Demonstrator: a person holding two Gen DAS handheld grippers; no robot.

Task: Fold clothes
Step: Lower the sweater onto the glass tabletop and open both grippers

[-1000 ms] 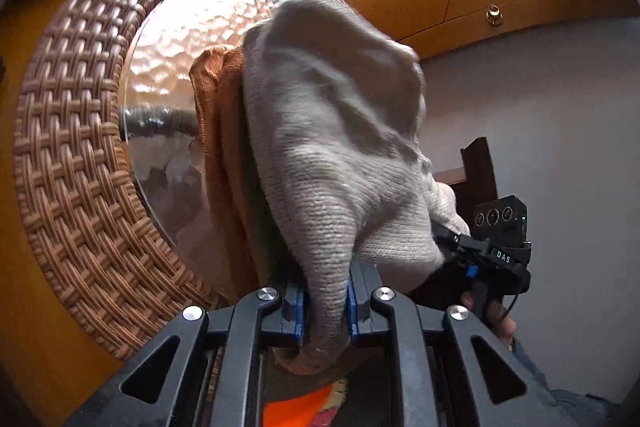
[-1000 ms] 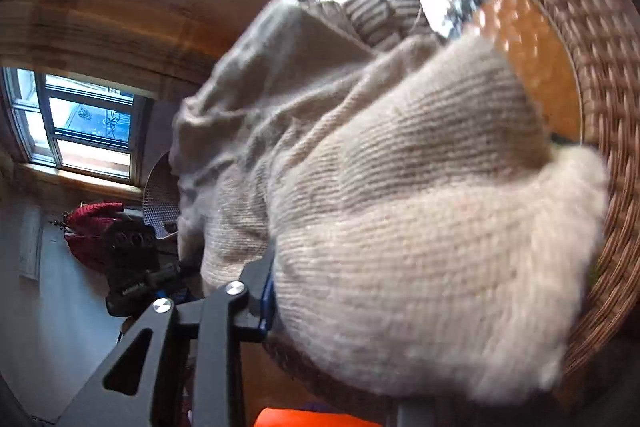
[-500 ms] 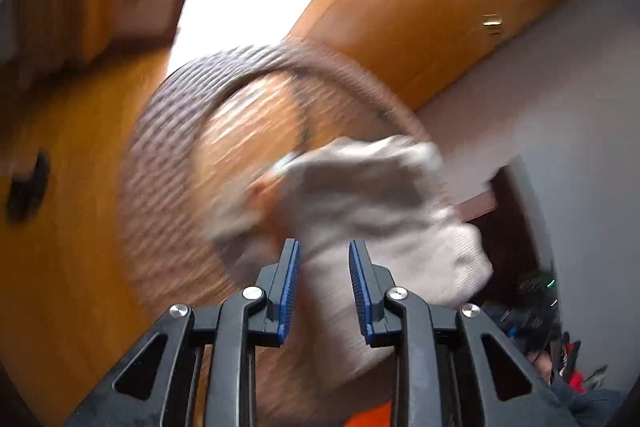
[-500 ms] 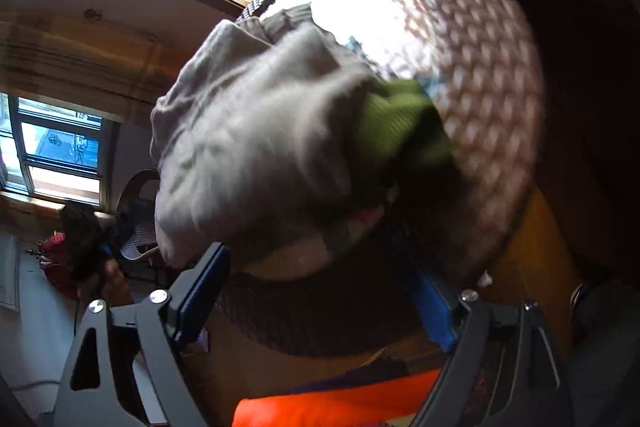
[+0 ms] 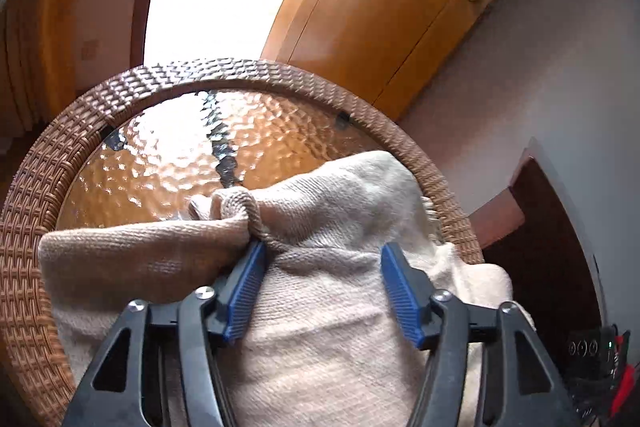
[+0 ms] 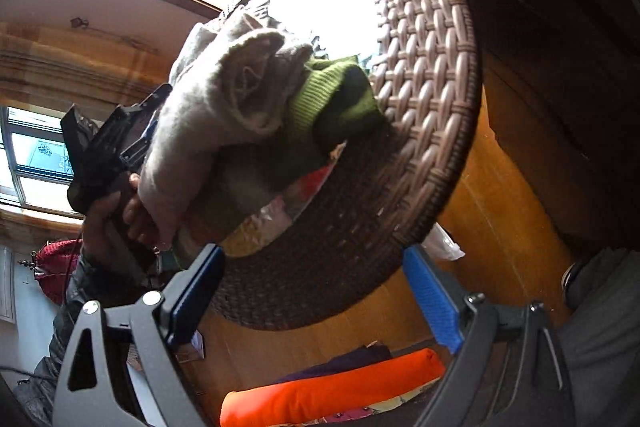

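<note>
Left tongs [image 5: 322, 289]: the two black arms end in blue ribbed pads, and the pads stand wide apart. Nothing is pinched between them; they rest over the beige sweater, the left pad just against a bunched fold.
Right tongs [image 6: 314, 297]: also spread wide, with blue ribbed pads on black arms. They hold nothing and hang well apart from the clothes, in front of the side of the table.
Beige sweater [image 5: 328, 311]: a thick knitted cloth, soft and lumpy. It lies in a heap on the near side of the table and hangs over the edge. One part is twisted into a small rolled knot just beyond the left tongs.
Green garment [image 6: 336, 99]: ribbed knit, olive colour, lying beside the sweater and touching it, partly on the woven rim.
Table [image 5: 36, 227]: round, with a broad rim of brown woven wicker and a top of dimpled glass that shines orange and white from the light.
Hand [image 6: 120, 211]: in the right view a person's hand grips the black handle of the left tongs, next to the hanging part of the sweater; a dark sleeve goes down from it.
Orange cushion [image 6: 332, 387]: smooth, long and rounded, low in the right view, under the table.
Door [image 5: 384, 11]: brown polished wood with panels and a small brass knob.
Window [image 6: 36, 155]: dark frame, bright panes, at the far left of the right view.
</note>
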